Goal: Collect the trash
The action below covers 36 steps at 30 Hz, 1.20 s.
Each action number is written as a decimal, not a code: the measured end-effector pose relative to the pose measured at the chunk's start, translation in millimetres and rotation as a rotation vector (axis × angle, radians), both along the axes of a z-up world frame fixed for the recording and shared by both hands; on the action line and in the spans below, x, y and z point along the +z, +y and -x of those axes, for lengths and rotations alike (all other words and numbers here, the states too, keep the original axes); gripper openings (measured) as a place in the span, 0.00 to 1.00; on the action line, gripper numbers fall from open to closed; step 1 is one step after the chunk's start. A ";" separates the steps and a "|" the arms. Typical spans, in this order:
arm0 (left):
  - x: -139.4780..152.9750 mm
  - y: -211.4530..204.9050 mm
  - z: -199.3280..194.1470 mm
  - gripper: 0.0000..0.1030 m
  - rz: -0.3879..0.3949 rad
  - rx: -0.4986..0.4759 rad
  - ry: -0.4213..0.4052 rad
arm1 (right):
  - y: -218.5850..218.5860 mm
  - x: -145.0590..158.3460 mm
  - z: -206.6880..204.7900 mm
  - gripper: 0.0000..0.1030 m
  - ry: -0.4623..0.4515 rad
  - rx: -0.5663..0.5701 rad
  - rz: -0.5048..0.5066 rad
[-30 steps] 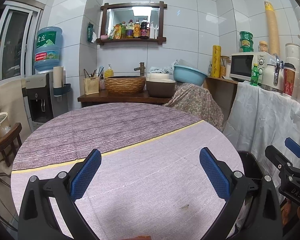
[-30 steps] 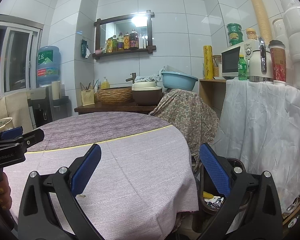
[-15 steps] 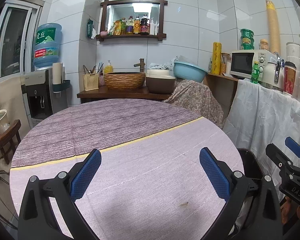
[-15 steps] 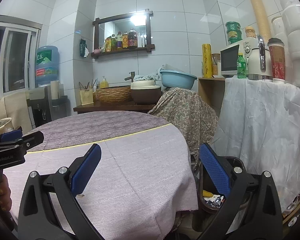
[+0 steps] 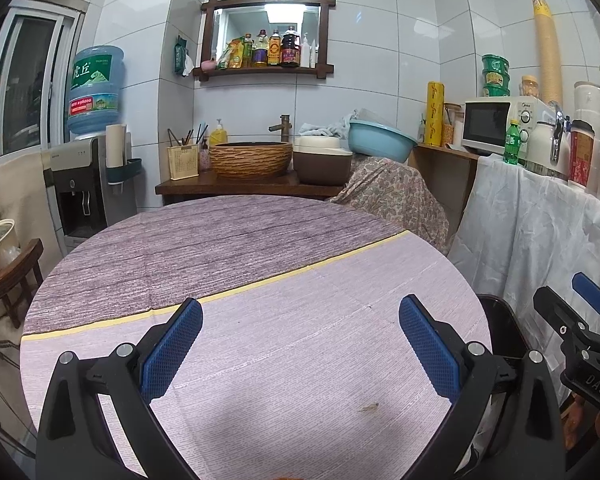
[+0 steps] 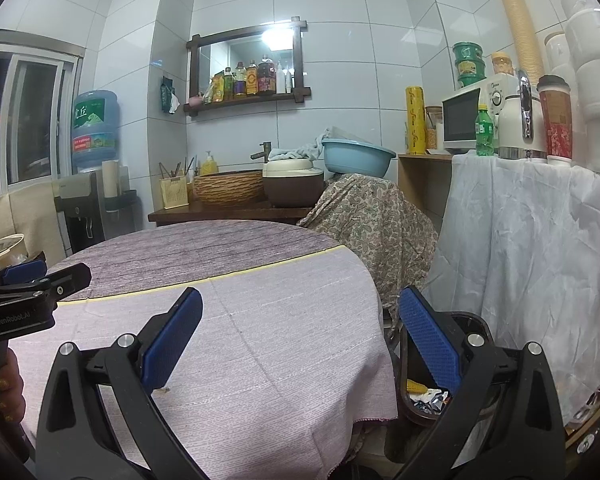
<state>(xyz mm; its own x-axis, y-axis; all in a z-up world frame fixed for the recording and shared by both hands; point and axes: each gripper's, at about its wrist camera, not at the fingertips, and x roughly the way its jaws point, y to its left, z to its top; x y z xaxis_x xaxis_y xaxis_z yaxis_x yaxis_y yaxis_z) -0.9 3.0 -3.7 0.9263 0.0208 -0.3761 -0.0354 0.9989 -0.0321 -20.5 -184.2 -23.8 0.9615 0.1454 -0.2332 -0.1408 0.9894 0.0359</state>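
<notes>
Ahead of the left claw [image 5: 300,344], the round surface [image 5: 260,280] lay bare of litter; its two blue pads stood wide apart with nothing between them. Only a small brownish speck [image 5: 369,406] marked the cloth, just inside the right-hand pad and nearer the camera. Compared with a second before, the surface sat slightly lower and farther off in this view, so the claw seemed to have lifted and tipped back a little. Off to its right, past the rim of the surface, the dark trash bin [image 5: 500,320] showed, with the right claw [image 5: 592,320] hanging over it; how far that one was spread could not be told from here.

Seen from the right wrist, the right claw [image 6: 300,340] was also spread wide and empty. Its left pad hung over the draped edge of the surface [image 6: 260,340], its right pad over the trash bin [image 6: 468,322], which stood below, just beside that edge. Crumpled wrappers [image 6: 426,394], the trash, lay inside the bin beneath that pad. Little had shifted here since a second ago beyond a slight rise. The left claw [image 6: 28,284] reached in from the far left.

With both claws empty, litter in the bin and none on the cloth, collecting looked finished or nearly so.
</notes>
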 end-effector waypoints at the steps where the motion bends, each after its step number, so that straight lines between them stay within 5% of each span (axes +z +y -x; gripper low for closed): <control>1: -0.1 0.4 -0.1 0.95 0.000 0.000 0.001 | 0.2 0.1 0.0 0.94 0.000 0.000 0.000; 36: -3.3 -5.2 -1.8 0.95 -0.009 -0.019 0.006 | 0.1 -6.6 -2.9 0.94 0.010 -0.010 -0.007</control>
<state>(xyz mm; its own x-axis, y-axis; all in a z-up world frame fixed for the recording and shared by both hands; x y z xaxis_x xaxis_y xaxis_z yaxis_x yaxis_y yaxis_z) 0.9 -2.3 -7.0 0.9245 0.0067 -0.3811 -0.0169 0.9996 -0.0234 -17.6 -184.1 -30.4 0.9607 0.1371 -0.2414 -0.1301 0.9905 0.0446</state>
